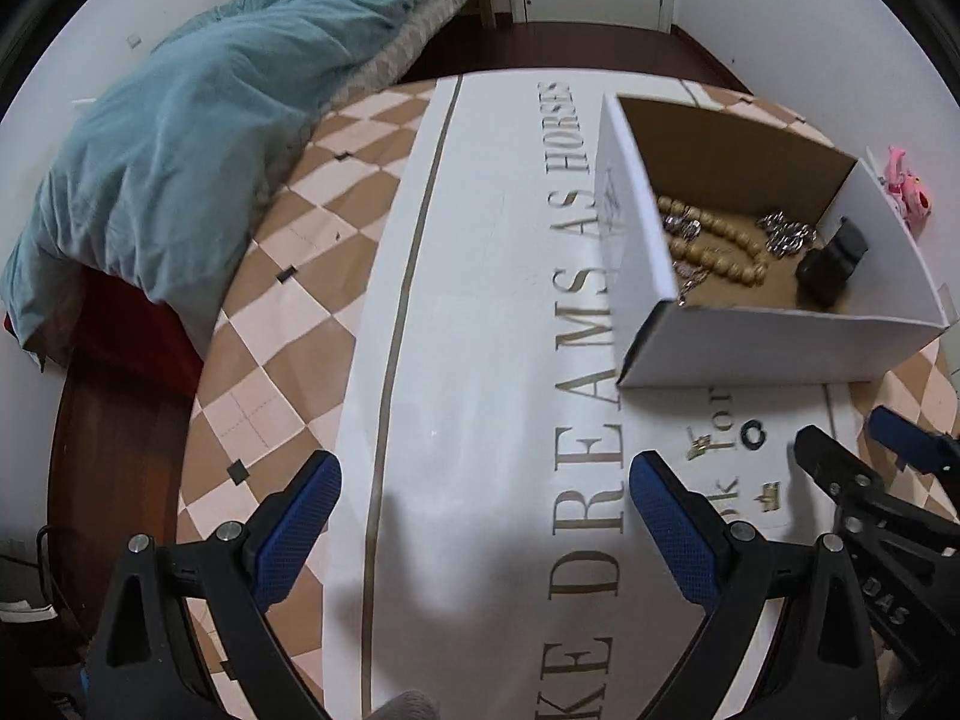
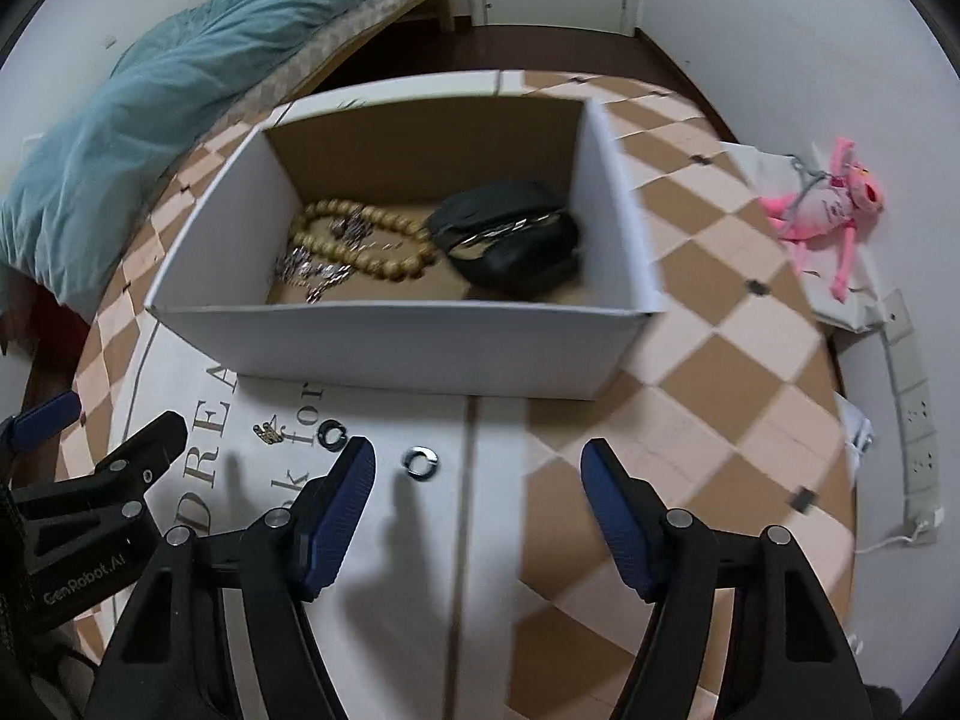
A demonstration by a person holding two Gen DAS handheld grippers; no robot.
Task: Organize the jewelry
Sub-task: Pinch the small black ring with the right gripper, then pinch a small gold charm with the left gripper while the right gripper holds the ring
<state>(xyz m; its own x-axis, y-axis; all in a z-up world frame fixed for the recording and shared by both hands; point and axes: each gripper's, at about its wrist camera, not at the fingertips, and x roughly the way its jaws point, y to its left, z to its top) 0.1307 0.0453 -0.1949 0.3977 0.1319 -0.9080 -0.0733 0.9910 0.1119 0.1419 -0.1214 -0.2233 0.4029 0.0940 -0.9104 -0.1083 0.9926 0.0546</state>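
A white cardboard box (image 2: 408, 348) stands on the table; it also shows in the left wrist view (image 1: 780, 348). Inside lie a wooden bead string (image 2: 366, 240), silver chain pieces (image 2: 312, 270) and a black pouch (image 2: 516, 240). On the white lettered cloth in front of the box lie a black ring (image 2: 332, 434), a silver ring (image 2: 420, 461) and a small gold piece (image 2: 270, 432). My right gripper (image 2: 480, 480) is open, just right of the silver ring. My left gripper (image 1: 480, 498) is open and empty over the cloth, left of the rings (image 1: 753, 433).
A checkered brown and pink tablecloth (image 2: 720, 360) covers the table. A pink plush toy (image 2: 822, 204) lies on a white bag at the right. A power strip (image 2: 912, 408) runs along the right edge. A bed with a teal blanket (image 1: 180, 138) stands at left.
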